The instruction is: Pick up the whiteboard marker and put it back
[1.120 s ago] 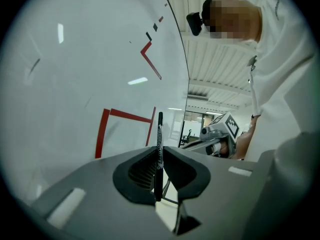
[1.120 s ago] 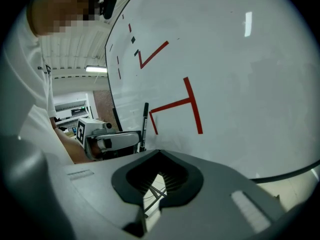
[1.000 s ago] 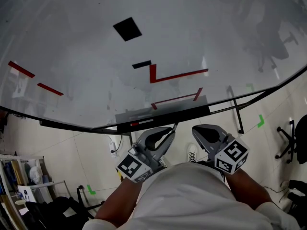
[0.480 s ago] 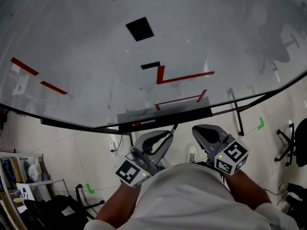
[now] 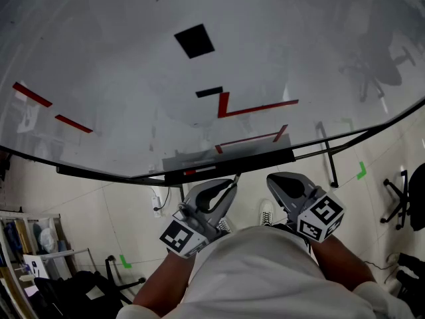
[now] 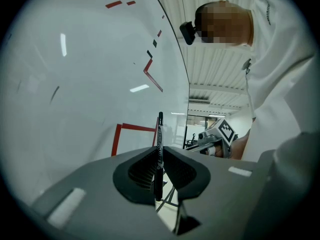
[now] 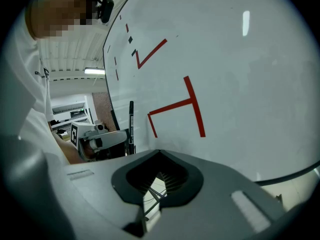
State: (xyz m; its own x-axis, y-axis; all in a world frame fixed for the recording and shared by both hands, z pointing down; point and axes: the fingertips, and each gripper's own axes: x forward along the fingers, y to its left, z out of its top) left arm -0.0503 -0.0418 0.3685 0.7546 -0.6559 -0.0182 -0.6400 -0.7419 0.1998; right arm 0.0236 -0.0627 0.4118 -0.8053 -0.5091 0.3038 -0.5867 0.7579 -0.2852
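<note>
A thin black whiteboard marker (image 6: pixel 159 144) stands upright between the jaws of my left gripper (image 6: pixel 159 176), which is shut on it; its tip points toward the whiteboard (image 6: pixel 75 84). In the head view the left gripper (image 5: pixel 228 182) sits just below the board's tray (image 5: pixel 265 157), with the marker (image 5: pixel 237 177) poking out toward it. My right gripper (image 5: pixel 273 179) hangs beside it, also just below the tray. Its jaws are shut with nothing between them (image 7: pixel 159 170). The right gripper view shows the left gripper (image 7: pixel 97 136) holding the marker (image 7: pixel 131 124) close to the board.
Red tape lines (image 5: pixel 255 105) and a black square (image 5: pixel 194 40) mark the whiteboard. Its stand leg (image 5: pixel 327 155) reaches down to the tiled floor. An office chair (image 5: pixel 406 198) stands at the right, shelves and bags (image 5: pixel 33 258) at the lower left.
The left gripper with the marker has dropped very slightly; the head view shifted a little. The right gripper has stayed put.
</note>
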